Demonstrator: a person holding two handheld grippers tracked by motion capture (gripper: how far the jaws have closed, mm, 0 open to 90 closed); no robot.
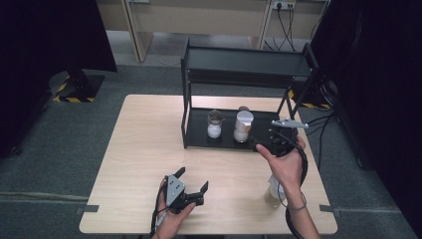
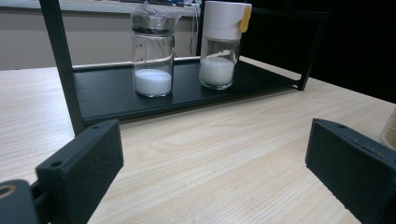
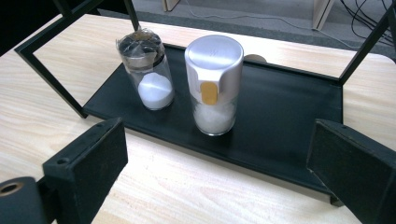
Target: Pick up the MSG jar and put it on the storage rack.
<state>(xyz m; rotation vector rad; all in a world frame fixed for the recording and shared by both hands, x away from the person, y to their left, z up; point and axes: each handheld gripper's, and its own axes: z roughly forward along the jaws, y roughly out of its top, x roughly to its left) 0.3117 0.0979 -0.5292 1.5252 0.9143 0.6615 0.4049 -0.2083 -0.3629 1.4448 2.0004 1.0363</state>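
A black two-tier rack stands at the back of the wooden table. Its lower shelf holds two glass jars of white powder. One jar has a dark, film-wrapped lid. The other has a white cap with a yellow tab. My right gripper hovers just in front of the shelf, open, facing the white-capped jar, nothing between its jaws. My left gripper rests low near the table's front edge, open and holding nothing.
A third clear jar stands at the front right, beside the right forearm. A brownish round thing peeks out behind the white-capped jar. The rack's upper shelf overhangs the jars. Black uprights frame the shelf.
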